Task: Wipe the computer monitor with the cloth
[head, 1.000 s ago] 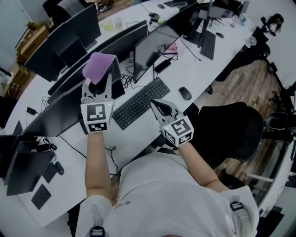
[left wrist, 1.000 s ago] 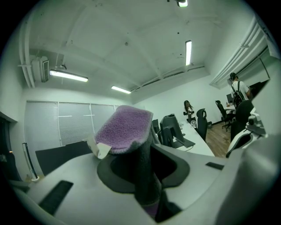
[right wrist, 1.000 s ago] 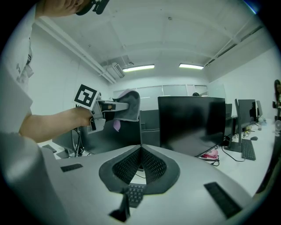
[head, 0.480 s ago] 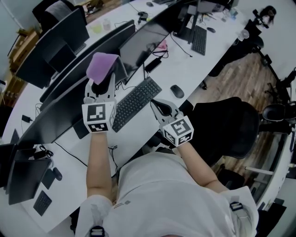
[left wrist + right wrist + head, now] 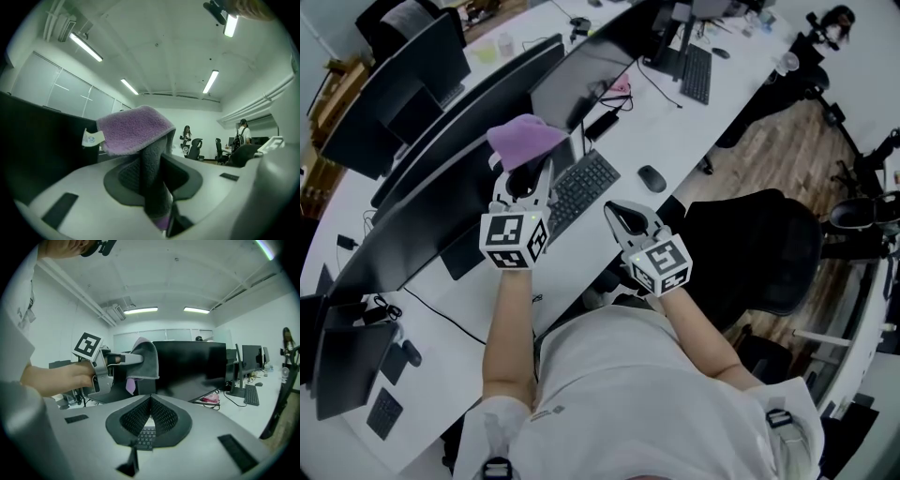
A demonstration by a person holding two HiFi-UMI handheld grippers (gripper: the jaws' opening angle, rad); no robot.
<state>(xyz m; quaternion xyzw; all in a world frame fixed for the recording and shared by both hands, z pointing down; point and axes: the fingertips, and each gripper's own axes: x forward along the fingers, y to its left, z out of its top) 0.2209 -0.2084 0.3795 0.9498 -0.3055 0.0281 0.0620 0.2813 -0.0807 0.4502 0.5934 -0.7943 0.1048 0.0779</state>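
A purple cloth (image 5: 525, 139) is pinched in my left gripper (image 5: 523, 171), which is shut on it and held up in front of the dark monitor (image 5: 572, 80). In the left gripper view the cloth (image 5: 135, 131) drapes over the jaws and hides their tips, with a black screen (image 5: 37, 136) at the left. My right gripper (image 5: 616, 210) hovers over the desk's front edge, shut with nothing in it. In the right gripper view the jaws (image 5: 150, 401) meet, and the left gripper with the cloth (image 5: 143, 357) hangs just left of the monitor (image 5: 190, 366).
A black keyboard (image 5: 581, 186) and a mouse (image 5: 652, 177) lie on the white desk (image 5: 675, 122) in front of the monitor. More screens (image 5: 403, 75) stand at the left. A black office chair (image 5: 759, 253) is at my right. People stand far off in the left gripper view.
My left gripper has shifted a little to the right with the cloth, nearer the monitor. The view has swung, so the desk sits further left. My right gripper has held its place.
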